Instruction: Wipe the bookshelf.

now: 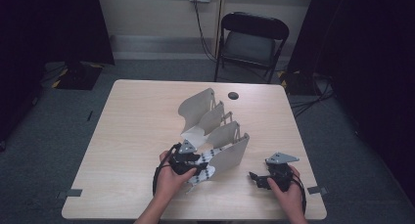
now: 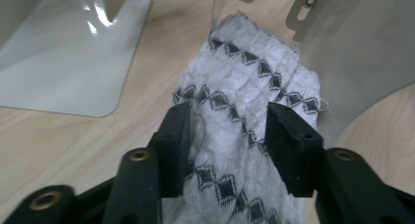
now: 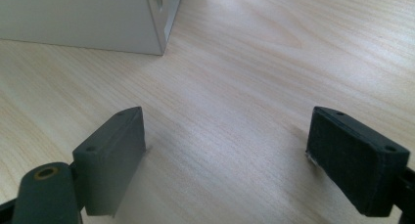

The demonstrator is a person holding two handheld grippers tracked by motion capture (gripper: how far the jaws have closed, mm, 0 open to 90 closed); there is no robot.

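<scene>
White knitted cloth (image 2: 249,116) with rows of dark diamond marks lies on the wooden table (image 1: 132,136), in the lower middle of the high view, its far end tucked against the curved grey panels of a folding rack (image 1: 215,131). I count one cloth, and on the rack four upright curved panels fanned out one behind another, running from the centre of the table toward its near edge.

In the left gripper view the cloth runs up the middle of the frame between the two black jaws of the left gripper (image 2: 229,123). The jaws stand part-way apart with the fabric bunched between them; the pads sit at the cloth's two edges, and I cannot tell whether they still press on it.

One glossy grey panel lies flat at the upper left of that view, and another rises at the upper right with two slotted brackets.

The right gripper (image 3: 227,136) rests low over bare wood at the lower right of the high view, well apart from the cloth, its jaws wide apart with nothing between them. One corner of the rack shows at the upper left of the right gripper view.

One black folding chair (image 1: 252,40) stands beyond the table.
</scene>
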